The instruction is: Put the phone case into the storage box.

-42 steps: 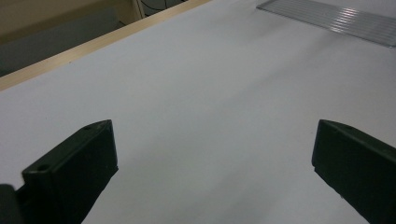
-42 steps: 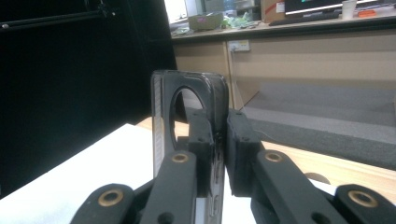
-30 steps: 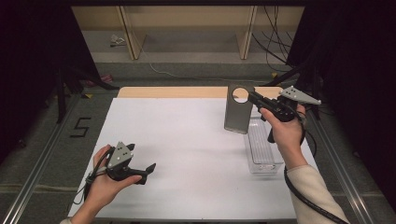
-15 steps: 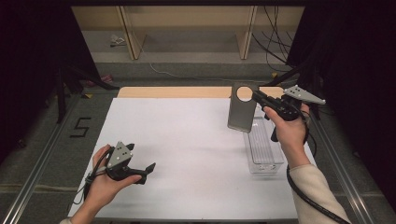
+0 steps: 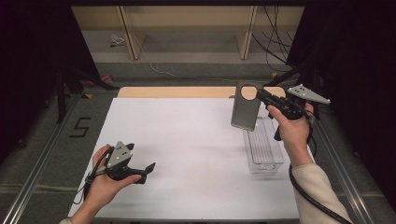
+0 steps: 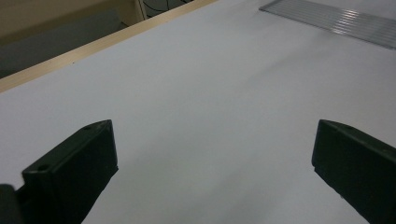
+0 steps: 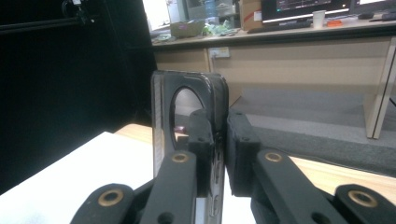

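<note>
phone case held above table at right, clear tray below it, left gripper near front-left

left hand-held gripper: low, jaws wide apart | right hand-held gripper: raised, jaws clamped together

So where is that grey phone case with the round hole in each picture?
High view: the grey phone case with the round hole hangs upper right, pinched by the right gripper above the clear plastic tray.
Left gripper view: it is not in this picture; the tray's ribbed rim lies top right.
Right gripper view: it stands upright at centre, clamped at its edge.
Shared landmark: the white table top.
</note>
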Tool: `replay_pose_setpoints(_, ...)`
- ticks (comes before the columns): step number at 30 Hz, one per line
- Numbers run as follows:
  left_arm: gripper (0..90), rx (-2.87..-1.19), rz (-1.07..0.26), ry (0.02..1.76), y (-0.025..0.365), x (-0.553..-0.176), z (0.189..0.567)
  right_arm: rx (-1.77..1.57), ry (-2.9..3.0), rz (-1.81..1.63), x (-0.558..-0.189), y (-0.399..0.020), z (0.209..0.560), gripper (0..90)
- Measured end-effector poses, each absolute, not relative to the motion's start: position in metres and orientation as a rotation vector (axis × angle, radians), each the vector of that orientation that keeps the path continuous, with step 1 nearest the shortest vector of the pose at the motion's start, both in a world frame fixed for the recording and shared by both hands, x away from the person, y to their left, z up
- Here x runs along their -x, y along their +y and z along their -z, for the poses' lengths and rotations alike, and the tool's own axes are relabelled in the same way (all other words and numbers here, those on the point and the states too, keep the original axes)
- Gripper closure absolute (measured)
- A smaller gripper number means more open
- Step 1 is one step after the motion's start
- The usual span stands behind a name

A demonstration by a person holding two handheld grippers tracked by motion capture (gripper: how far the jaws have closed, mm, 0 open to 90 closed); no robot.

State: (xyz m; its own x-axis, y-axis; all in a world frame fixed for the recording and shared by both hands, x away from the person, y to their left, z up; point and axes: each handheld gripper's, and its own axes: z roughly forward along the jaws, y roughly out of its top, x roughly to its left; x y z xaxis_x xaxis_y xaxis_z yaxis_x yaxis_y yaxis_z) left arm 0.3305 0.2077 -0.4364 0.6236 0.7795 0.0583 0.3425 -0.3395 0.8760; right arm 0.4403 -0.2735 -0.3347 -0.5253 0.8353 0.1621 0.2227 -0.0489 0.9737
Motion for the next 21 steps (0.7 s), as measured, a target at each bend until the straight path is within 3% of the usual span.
replay_pose_setpoints(21, 0.0, -1.932, -0.606, 0.891, 0.208, -0.330, 0.436, -1.145, 1.682, -1.592, -0.441, -0.288, 0.331, 82.7)
